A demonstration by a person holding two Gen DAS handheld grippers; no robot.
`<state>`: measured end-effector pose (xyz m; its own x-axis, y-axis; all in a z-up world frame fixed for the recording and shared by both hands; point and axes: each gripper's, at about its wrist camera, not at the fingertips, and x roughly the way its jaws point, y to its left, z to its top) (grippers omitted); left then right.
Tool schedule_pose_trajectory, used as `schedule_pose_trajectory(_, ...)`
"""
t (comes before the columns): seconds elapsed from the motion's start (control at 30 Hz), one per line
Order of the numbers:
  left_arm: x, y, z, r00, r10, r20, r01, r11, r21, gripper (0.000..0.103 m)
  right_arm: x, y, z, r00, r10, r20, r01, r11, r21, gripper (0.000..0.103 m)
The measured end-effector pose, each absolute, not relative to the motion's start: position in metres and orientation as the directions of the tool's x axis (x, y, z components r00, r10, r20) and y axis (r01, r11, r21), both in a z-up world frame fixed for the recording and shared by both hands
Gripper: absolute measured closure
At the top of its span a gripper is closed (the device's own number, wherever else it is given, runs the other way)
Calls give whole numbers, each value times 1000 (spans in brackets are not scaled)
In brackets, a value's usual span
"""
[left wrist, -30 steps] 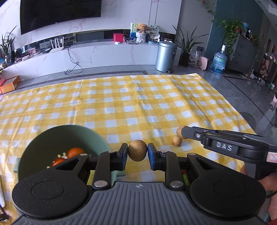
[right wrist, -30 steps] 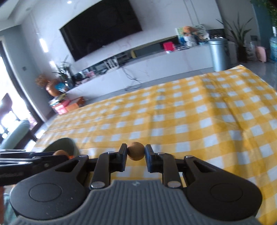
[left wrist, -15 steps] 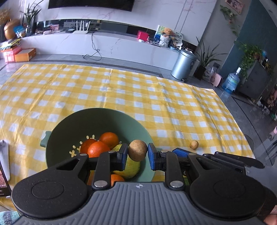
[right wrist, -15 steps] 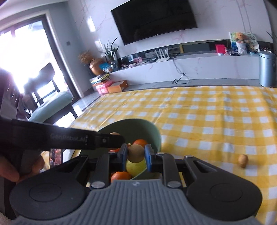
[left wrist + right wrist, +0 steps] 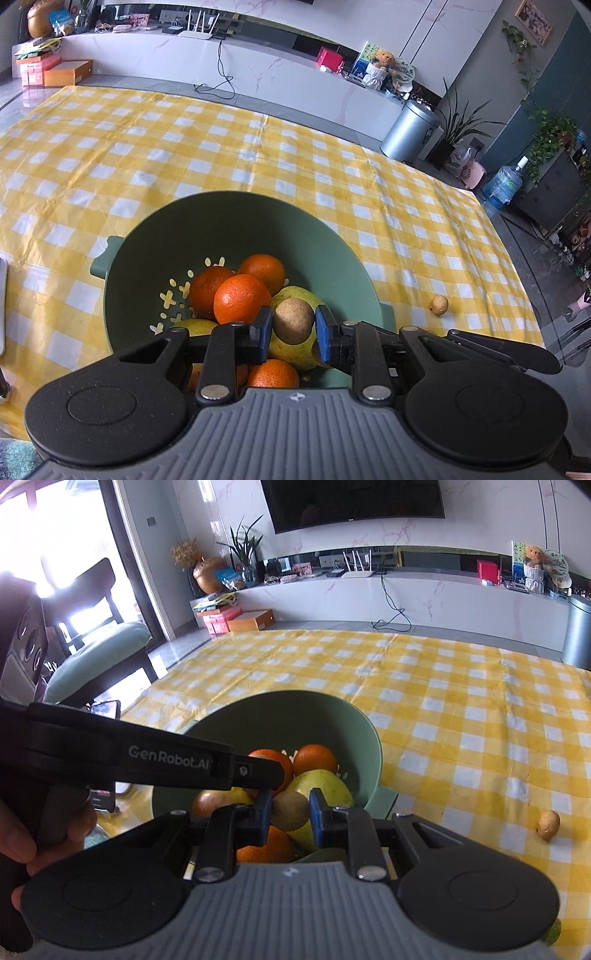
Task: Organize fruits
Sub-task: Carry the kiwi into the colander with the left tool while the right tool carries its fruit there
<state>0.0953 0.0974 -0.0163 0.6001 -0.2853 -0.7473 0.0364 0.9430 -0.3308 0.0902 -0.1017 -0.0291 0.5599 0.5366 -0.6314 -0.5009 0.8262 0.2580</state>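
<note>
Both the left claw (image 5: pixel 293 328) and right claw (image 5: pixel 290 809) grip a small brown fruit directly above the green bowl (image 5: pixel 258 221), oranges (image 5: pixel 242 299) beneath.

Matt plastic bowl (image 5: pixel 236 221), cloth tablecloth (image 5: pixel 110 155)

A home living room.
Beyond the jaws: wall television (image 5: pixel 354 502), marble media console (image 5: pixel 406 590), houseplants (image 5: pixel 461 125), checked cloth (image 5: pixel 184 155).

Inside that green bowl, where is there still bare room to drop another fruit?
The green colander bowl is bare along its far wall and left floor by the cutouts. Oranges and pears crowd its near side, where both grippers hold small brown fruits.
</note>
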Motion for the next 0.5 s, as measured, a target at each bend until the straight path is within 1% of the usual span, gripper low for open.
schedule_pose_trajectory(0.17,98,96,-25,584,-266,-767,36,952,-303,76,92,-97,-36,549,526,-650,-510,827,238,86)
schedule_pose_trajectory(0.27,100,97,-27,577,-279,-767,49,950,-309,75,94,-96,-41,539,522,-661,-510,827,237,86)
schedule_pose_trajectory(0.5,103,109,-33,549,-343,-762,38,921,-388,75,96,-91,-44,520,527,-672,-519,820,242,86)
